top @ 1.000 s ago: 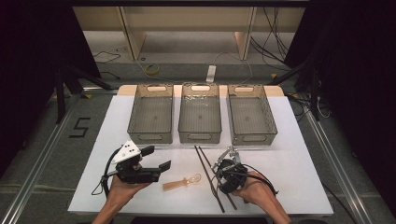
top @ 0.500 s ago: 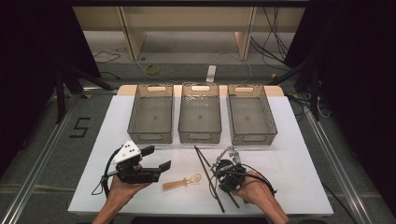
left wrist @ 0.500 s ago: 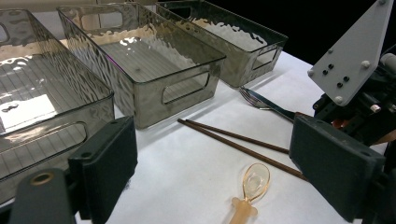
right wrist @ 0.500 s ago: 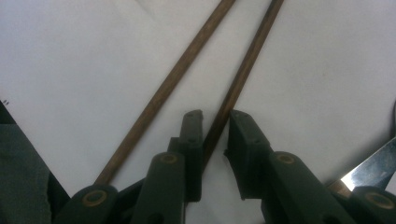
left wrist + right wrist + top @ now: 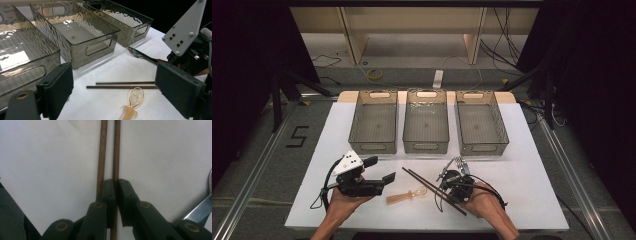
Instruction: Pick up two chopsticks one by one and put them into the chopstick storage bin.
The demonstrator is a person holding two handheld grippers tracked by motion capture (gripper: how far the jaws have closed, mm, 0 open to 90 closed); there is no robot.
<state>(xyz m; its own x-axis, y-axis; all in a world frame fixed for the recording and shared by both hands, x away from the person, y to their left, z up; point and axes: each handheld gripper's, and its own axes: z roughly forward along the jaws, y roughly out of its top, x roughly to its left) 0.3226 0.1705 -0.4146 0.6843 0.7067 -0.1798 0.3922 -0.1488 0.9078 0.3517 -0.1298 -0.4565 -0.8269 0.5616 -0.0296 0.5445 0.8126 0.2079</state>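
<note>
One chopstick (image 5: 115, 150) is pinched between the just-closed jaws of the right gripper (image 5: 115, 185), flat on the tabletop (image 5: 50, 157); its twin (image 5: 102, 157) lies just outside the left jaw, touching it. If lifted now, the pair may be split, and the thin stick may pivot or slip. The left gripper (image 5: 113, 87) is held open, with nothing between its jaws.
</note>
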